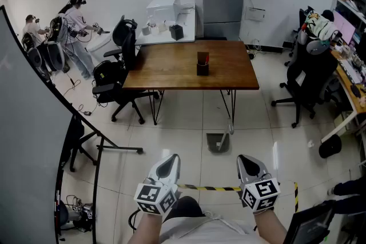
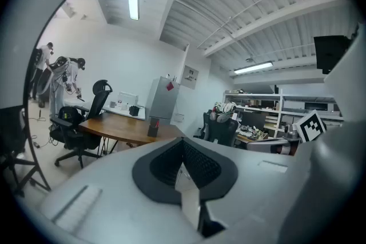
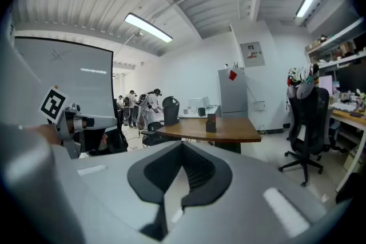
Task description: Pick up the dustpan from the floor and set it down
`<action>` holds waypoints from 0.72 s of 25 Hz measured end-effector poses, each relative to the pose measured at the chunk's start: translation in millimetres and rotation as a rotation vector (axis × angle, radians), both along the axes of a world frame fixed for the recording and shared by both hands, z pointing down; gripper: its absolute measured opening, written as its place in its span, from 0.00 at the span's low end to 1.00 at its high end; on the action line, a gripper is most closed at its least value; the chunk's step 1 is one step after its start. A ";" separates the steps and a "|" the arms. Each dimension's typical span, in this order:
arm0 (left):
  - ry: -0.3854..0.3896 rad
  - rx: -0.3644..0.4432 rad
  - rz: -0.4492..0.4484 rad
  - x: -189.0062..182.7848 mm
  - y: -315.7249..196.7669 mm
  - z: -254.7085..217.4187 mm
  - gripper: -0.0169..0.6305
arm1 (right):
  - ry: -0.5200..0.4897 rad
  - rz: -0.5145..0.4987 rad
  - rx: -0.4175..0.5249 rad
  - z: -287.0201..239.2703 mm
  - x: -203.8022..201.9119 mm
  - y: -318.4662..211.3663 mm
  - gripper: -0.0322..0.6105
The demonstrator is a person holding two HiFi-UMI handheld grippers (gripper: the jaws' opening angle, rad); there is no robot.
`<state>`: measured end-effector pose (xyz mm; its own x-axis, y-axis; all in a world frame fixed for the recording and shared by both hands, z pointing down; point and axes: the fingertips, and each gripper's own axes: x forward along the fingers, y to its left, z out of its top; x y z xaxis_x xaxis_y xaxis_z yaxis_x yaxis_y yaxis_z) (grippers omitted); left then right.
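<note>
Foreground: the left gripper (image 1: 167,167) and the right gripper (image 1: 250,167) are held side by side low over the tiled floor (image 1: 183,123). Each has its two jaws closed together with nothing between them. A strip of yellow-and-black tape (image 1: 209,187) lies on the floor between the two grippers.

Middle ground: the grey dustpan (image 1: 217,142) rests on the floor ahead of both grippers, slightly toward the right one. It is well apart from either pair of fingertips and just beside a leg of the wooden table (image 1: 171,68).

Background: a black holder (image 1: 202,64) stands on the table, and a black office chair (image 1: 123,74) sits at the table's left. A refrigerator (image 1: 223,0) stands against the far wall, and people (image 1: 71,28) stand at far left.
</note>
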<state>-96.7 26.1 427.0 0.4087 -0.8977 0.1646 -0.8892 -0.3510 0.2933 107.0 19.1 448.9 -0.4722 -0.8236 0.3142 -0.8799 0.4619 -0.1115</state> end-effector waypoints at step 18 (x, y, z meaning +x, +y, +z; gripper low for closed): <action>0.010 0.047 0.088 -43.3 -241.9 -0.2 0.05 | 0.071 0.209 0.022 -5.7 -8.6 -221.8 0.05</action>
<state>-140.0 -215.8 426.8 0.4874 -0.8651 0.1187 -0.8517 -0.4410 0.2829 98.4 -202.7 443.2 -0.2679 -0.9083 0.3212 -0.9620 0.2705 -0.0375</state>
